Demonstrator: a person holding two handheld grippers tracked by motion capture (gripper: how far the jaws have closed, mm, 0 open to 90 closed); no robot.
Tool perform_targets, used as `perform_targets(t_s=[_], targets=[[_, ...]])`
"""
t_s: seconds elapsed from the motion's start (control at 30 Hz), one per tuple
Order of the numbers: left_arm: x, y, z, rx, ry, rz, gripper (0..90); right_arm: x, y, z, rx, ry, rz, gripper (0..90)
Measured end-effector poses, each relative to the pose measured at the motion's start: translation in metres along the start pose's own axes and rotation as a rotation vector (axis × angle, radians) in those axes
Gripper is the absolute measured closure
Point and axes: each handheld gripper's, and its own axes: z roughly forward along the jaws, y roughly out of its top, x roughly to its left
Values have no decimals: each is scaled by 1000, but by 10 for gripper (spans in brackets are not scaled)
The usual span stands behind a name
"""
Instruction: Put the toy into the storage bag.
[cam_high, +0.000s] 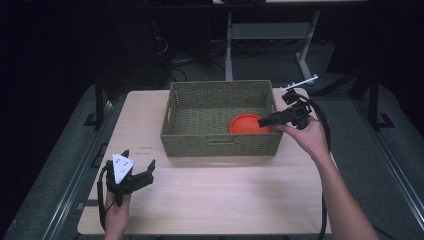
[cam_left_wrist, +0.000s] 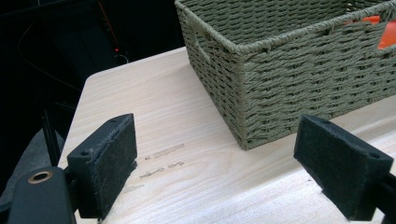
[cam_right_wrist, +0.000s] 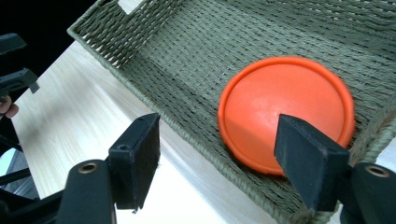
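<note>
Basket (cam_high: 220, 131) served as the landmark: a woven green one standing mid-table, with an orange disc (cam_high: 248, 124) lying flat on its floor at the right end. Over that end's near corner hung the right gripper (cam_high: 263, 120), jaws apart, empty, straddling the rim. It looked like the disc had just been dropped in, or was about to be lifted; picking it up would call for lowering both jaws inside and getting under its thin edge. Off the basket's front-left corner, the left gripper (cam_high: 139, 167) sat low over the table (cam_high: 225, 190), jaws wide, idle.

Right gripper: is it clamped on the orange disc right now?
No. The right gripper has its jaws spread apart above the orange disc, which lies flat in the basket.
</note>
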Motion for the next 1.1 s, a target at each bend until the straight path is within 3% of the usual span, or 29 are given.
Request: perform_targets(t_s=[0.57, 1.1], targets=[[-1, 0, 0, -3, -1, -1, 128, 7, -17, -11, -8, 29, -10, 285], [-1, 0, 0, 0, -5, 2, 128, 1, -38, -17, -11, 38, 17, 279]])
